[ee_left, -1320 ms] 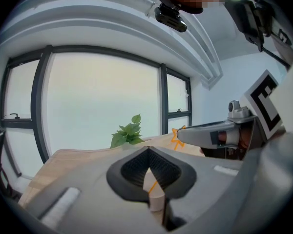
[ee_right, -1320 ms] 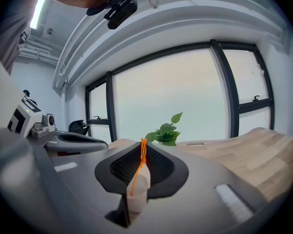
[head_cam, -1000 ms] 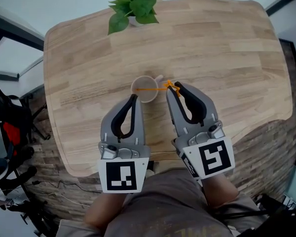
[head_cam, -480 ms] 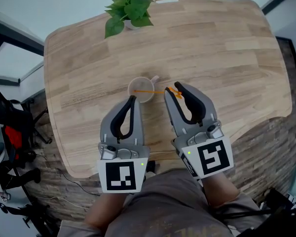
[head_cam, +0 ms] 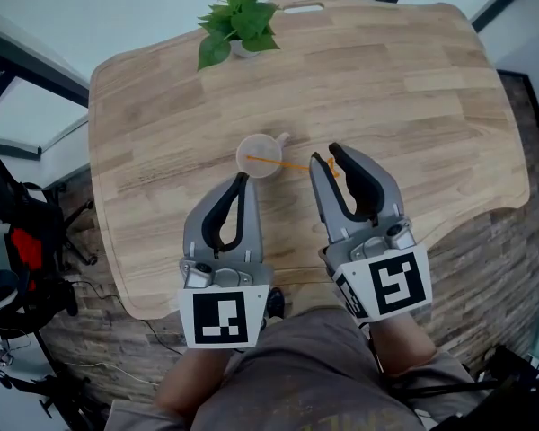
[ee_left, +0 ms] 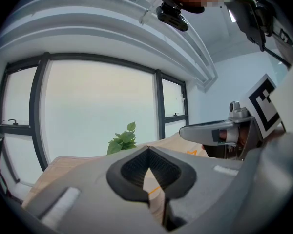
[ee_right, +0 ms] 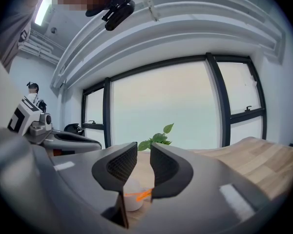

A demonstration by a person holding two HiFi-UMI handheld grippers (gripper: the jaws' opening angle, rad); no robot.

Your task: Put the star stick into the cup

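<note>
**A:** What are the two grippers doing?

**B:** Nearest the person, the left gripper (head_cam: 242, 180) has its jaws together on nothing, with its tips just short of the cup (head_cam: 251, 172). The right gripper (head_cam: 324, 153) has its jaws apart with a clear gap and clamps nothing. The star end of the star stick (head_cam: 287, 164) lies right at its tips.

**A:** So where is the star stick?

**B:** It leans across the cup. The plain end is inside, the shaft crosses the rim, and the star pokes out toward the right gripper. I'd judge it only partly in.

**A:** How will it handle?

**B:** It looks thin and very light, and probably stiff. It is likely to pivot on the rim or flick out if bumped. I'd pinch the shaft just behind the star, gently. The cup looks light too, so a push could slide or tip it.

**A:** And the count?

**B:** There are two grippers, one star stick and one cup. One leafy plant (head_cam: 241, 16) stands at the far edge of the bench (head_cam: 413, 97).
</note>
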